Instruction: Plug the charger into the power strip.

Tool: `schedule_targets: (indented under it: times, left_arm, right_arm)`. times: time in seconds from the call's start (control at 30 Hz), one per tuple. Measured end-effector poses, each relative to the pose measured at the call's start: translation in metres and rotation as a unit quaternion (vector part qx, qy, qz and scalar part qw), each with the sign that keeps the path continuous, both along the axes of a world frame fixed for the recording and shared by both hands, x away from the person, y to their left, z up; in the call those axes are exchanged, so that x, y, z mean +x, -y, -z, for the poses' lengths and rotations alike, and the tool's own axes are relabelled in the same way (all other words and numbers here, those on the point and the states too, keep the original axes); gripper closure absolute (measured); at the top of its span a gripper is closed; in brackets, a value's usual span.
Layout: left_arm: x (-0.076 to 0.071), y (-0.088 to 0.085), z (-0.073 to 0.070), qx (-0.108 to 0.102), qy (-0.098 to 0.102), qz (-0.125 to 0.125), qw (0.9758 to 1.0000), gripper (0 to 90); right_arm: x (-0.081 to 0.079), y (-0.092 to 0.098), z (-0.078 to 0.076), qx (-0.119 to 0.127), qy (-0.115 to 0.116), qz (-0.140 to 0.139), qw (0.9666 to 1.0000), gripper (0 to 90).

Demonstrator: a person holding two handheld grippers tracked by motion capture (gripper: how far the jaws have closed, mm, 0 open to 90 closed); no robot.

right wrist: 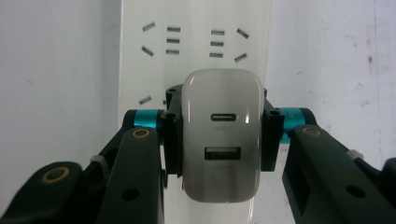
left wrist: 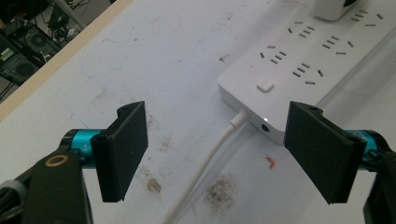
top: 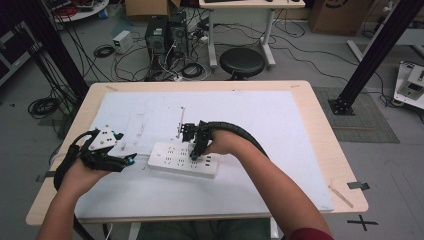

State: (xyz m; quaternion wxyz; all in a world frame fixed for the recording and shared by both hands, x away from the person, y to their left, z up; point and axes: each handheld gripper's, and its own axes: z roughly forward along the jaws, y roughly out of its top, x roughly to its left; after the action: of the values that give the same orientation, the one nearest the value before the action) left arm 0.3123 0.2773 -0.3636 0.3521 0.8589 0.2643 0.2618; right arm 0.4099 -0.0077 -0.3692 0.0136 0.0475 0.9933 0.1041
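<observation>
Charger in the clamp: the right tool (right wrist: 219, 140) had its two black jaws pressed on either flank of a small white rounded wall charger with two USB ports on its face (right wrist: 221, 140), and it held that charger square above the long white plastic power strip with rows of slotted sockets (right wrist: 196, 32). In the high view the right tool (top: 196, 149) sat over the strip (top: 184, 160) near the middle of the tabletop (top: 305, 100), with the person's right hand (top: 222, 144) coming in from about 5 o'clock. The ports faced the camera, so the prongs pointed down at the sockets. That looked like a grip chosen for pushing straight in or pulling straight out, though which one could not be told. Whether the prongs were seated was hidden under the charger body.

Over at 9 o'clock, the left tool (top: 120, 161) lay low beside the strip's switch end, just apart from it. Its jaws stood wide, holding nothing, as the left gripper view showed: the left tool (left wrist: 215, 154) framed the strip's near corner (left wrist: 252, 100), the square white push button (left wrist: 265, 86) and the white round cable (left wrist: 205, 168) running out from the end. Placed there, it seemed ready to pin the light strip down so it would not lift or skid. A white sheet covering the tabletop (top: 150, 115) carried the strip, scuffed and marked in places.
</observation>
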Motion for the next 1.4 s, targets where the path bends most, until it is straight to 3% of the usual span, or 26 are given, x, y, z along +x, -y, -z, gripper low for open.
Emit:
schedule_targets:
  times: [0.33,0.4,0.53,0.63,0.87,0.93,0.97,1.03,1.07,1.13,1.23,1.3,1.4]
  left_arm:
    - [0.0,-0.003,0.0,0.0,-0.001,-0.004,1.0,21.9]
    - [0.0,-0.003,0.001,0.0,-0.001,-0.004,1.0,21.9]
    - [-0.001,-0.005,0.002,0.002,-0.003,-0.007,1.0,21.9]
    - [0.001,-0.005,0.001,0.002,-0.001,-0.008,1.0,21.9]
    - [-0.001,-0.002,-0.003,-0.001,0.002,-0.001,1.0,21.9]
    - [-0.001,-0.003,-0.004,0.001,0.002,-0.001,1.0,21.9]
    - [-0.001,-0.004,-0.005,0.002,0.004,-0.001,1.0,21.9]
    - [0.0,-0.006,-0.006,0.0,0.004,-0.003,1.0,21.9]
    - [0.001,-0.007,-0.006,0.0,0.004,-0.003,1.0,21.9]
    - [0.002,-0.009,-0.007,-0.004,0.006,-0.001,1.0,21.9]
    - [0.005,-0.009,-0.009,-0.013,0.012,0.004,0.9998,21.9]
    - [0.007,-0.009,-0.01,-0.02,0.016,0.008,0.9996,21.9]
    - [0.01,-0.007,-0.012,-0.029,0.021,0.014,0.9993,21.7]
  right_arm:
    - [0.002,0.004,0.002,0.015,-0.007,0.006,0.9998,63.7]
    - [0.001,0.002,0.002,0.008,-0.002,-0.002,1.0,63.7]
    - [0.004,0.002,0.005,0.009,-0.015,0.008,0.9998,63.7]
    - [0.001,-0.003,0.006,-0.007,-0.002,-0.001,1.0,63.6]
    - [0.0,-0.004,0.005,-0.011,0.004,-0.003,0.9999,62.8]
    - [0.0,-0.002,0.004,-0.003,0.004,-0.003,1.0,59.7]
    - [-0.001,0.0,0.003,0.007,0.006,-0.006,0.9999,50.6]
    - [-0.001,0.009,-0.004,0.044,-0.003,0.014,0.9989,47.7]
    - [-0.001,0.014,-0.008,0.061,0.011,0.016,0.998,43.6]
    - [-0.002,0.029,-0.018,0.1,0.01,0.036,0.9943,39.4]
    - [-0.003,0.055,-0.029,0.161,0.008,0.062,0.985,33.3]
    - [-0.005,0.075,-0.035,0.207,0.002,0.088,0.9744,30.8]
    - [-0.009,0.103,-0.04,0.253,0.009,0.12,0.9599,29.6]
